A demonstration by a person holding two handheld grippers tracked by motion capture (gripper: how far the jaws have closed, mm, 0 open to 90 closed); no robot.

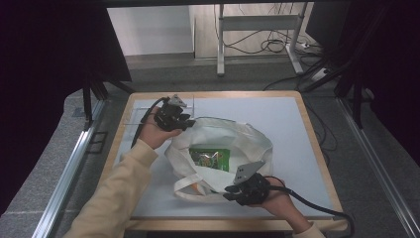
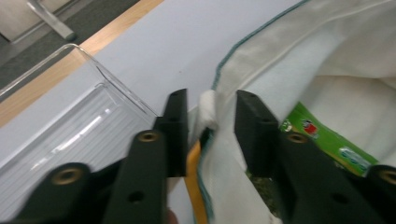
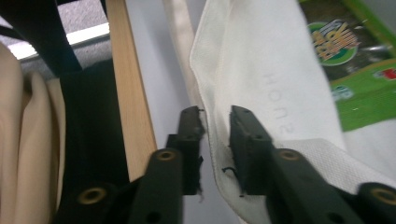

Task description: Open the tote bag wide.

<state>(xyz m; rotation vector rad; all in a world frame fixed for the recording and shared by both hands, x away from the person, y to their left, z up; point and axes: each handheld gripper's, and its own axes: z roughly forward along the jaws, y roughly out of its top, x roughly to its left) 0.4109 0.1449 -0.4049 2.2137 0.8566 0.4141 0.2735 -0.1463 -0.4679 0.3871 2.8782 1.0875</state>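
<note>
A cream cloth bag (image 1: 247,139) lies open on the white table top, with a green snack packet (image 1: 210,158) inside it. My left gripper (image 1: 190,121) sits at the bag's far left rim. In the left gripper view its jaws (image 2: 212,116) stand apart around a fold of the rim (image 2: 208,109) without pressing on it, and the packet (image 2: 327,135) shows to the right. My right gripper (image 1: 229,194) is at the bag's near edge. Its jaws (image 3: 215,121) are also parted, with the cloth edge (image 3: 212,135) hanging loose between them beside the packet (image 3: 359,70).
A clear plastic container (image 2: 70,126) stands just left of the left gripper, near the table's far left corner (image 1: 143,111). An orange strip (image 2: 194,177) shows at the bag's rim. The wooden table border (image 3: 133,116) runs close beside the right gripper.
</note>
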